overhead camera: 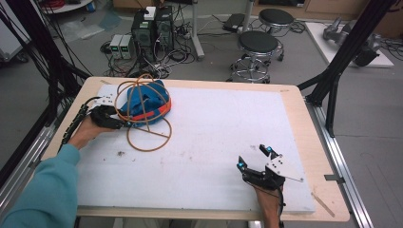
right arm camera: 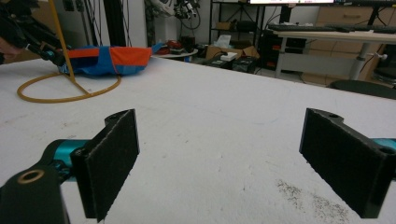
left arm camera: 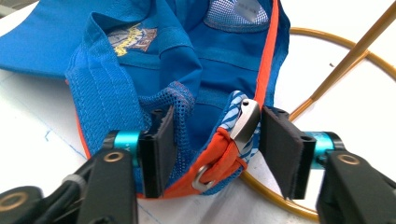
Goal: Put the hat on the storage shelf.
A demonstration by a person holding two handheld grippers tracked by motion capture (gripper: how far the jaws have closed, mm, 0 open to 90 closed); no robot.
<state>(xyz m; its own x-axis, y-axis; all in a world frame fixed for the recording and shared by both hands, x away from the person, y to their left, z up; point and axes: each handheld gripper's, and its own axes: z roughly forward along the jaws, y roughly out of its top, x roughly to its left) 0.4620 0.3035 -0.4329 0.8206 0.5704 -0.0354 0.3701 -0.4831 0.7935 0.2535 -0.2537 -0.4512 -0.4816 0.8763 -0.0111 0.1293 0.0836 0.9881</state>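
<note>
a: start at the left gripper [left arm camera: 212,149]. its jaws stand either side of the back rim of the blue cap [left arm camera: 187,60], with the orange strap [left arm camera: 224,161] and its metal buckle [left arm camera: 246,125] between the pads. does it have a grip?

b: not a firm one, i'd say. the right-hand pad sits just beside the buckle and the other is against the mesh, but the fabric isn't squeezed. i'd call it partly open around the strap, not clamped.

a: so the risk?

b: if it closes on the buckle rather than the cloth, the hard curved metal could slide off the pad and the cap drops back. it could also catch only one layer of mesh.

a: and the wire stand [overhead camera: 145,111]?

b: the cap lies at the far left of the white table cover [overhead camera: 214,142], inside the stand's hoops, with the base ring [left arm camera: 299,116] right under the jaw. a pull could snag a hoop and drag or tip the stand.

a: the right gripper [overhead camera: 255,159]?

b: wide open, empty, resting near the front right, well apart from the cap, so nothing steadies the stand.
</note>
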